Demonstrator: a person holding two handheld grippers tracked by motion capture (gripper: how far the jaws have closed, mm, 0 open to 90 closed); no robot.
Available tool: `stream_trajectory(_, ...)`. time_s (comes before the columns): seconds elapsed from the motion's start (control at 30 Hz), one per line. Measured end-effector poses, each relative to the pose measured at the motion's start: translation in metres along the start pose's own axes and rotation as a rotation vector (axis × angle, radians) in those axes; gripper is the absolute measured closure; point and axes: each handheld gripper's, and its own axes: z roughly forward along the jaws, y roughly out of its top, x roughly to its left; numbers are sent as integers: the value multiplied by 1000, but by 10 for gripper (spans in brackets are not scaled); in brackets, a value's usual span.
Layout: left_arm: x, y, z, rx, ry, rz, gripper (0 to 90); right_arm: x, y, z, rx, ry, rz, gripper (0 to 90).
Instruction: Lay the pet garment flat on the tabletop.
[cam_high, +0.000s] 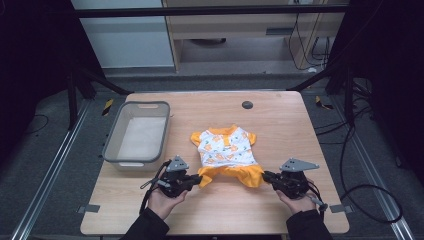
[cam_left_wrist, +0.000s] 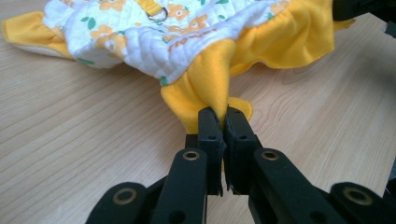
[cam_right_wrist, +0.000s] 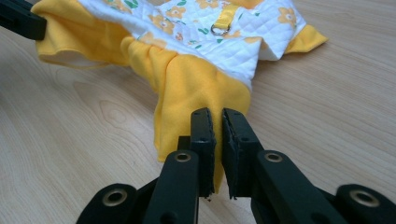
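Observation:
A small white quilted garment (cam_high: 226, 148) with orange flowers and a yellow skirt hem lies in the middle of the wooden table (cam_high: 280, 110). My left gripper (cam_high: 196, 181) is shut on the hem's left corner (cam_left_wrist: 205, 93), the yellow cloth pinched between its jaws. At the other end, my right gripper (cam_high: 266, 176) is shut on the hem's right corner (cam_right_wrist: 196, 88). Both corners are lifted slightly off the table. The garment (cam_left_wrist: 177, 37) has a metal ring on a yellow strap (cam_right_wrist: 219, 28) on its back.
A grey plastic basin (cam_high: 137, 134) stands at the table's left, just beyond my left gripper. A small dark round disc (cam_high: 247, 104) sits near the far edge. Black frame legs and cables lie on the floor around the table.

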Motion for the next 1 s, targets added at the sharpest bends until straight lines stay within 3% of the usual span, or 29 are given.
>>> stream_trajectory(0.13, 4, -1, -1, 20, 13, 13, 861, -2, -1, 0, -1, -12, 6, 832)
stream_trajectory(0.33, 10, -3, 7, 57, 69, 23, 843, -8, -1, 6, 8, -45, 17, 831)
stream_trajectory(0.57, 19, -7, 22, 102, 148, 35, 782, -11, -3, 28, 50, -92, -6, 806)
stream_trajectory(0.73, 18, -8, 18, 70, 188, 38, 639, -10, -3, 32, 49, -128, -30, 745)
stream_trajectory(1.0, 8, -8, -6, 3, 192, 42, 514, -1, -2, 12, -53, -108, -48, 662)
